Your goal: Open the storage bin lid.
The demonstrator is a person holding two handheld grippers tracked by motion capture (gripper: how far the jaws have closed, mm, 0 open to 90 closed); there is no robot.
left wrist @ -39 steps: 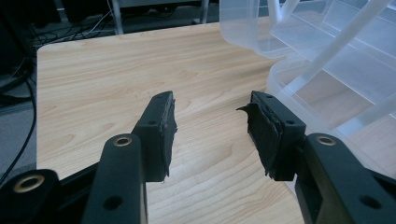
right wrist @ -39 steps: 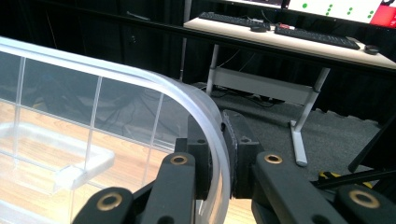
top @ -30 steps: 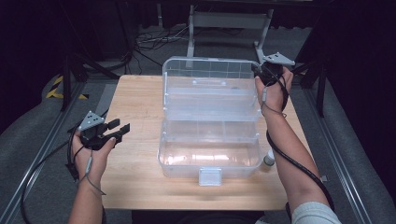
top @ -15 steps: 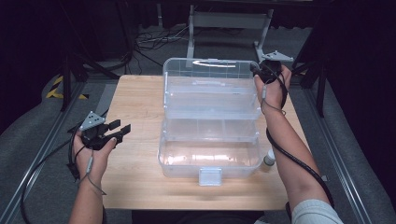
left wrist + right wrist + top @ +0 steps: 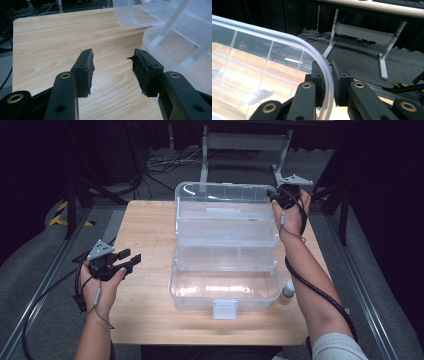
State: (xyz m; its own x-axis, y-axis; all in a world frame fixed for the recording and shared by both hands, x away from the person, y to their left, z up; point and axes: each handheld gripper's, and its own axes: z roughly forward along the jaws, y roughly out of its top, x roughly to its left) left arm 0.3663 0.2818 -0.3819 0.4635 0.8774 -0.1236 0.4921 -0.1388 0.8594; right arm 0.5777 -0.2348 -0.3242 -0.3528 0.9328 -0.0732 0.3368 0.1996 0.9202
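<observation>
Clear plastic tackle box (image 5: 225, 255) stands open mid-table; judged light, rigid, slick, thin-walled; best held at the lid rim (image 5: 322, 62); right gripper (image 5: 329, 82) is clamped on that rim; left gripper (image 5: 112, 72) gapes wide, holding nothing; wooden tabletop (image 5: 145, 235) level; dark carpeted room, cables behind.

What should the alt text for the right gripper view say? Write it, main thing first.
The right gripper has its two black jaws closed on the curved rim of a clear plastic lid, one pad on each side of the edge. Through the lid's ribbed panel shows the wooden table; beyond lie dark floor and a grey metal stand.
</observation>
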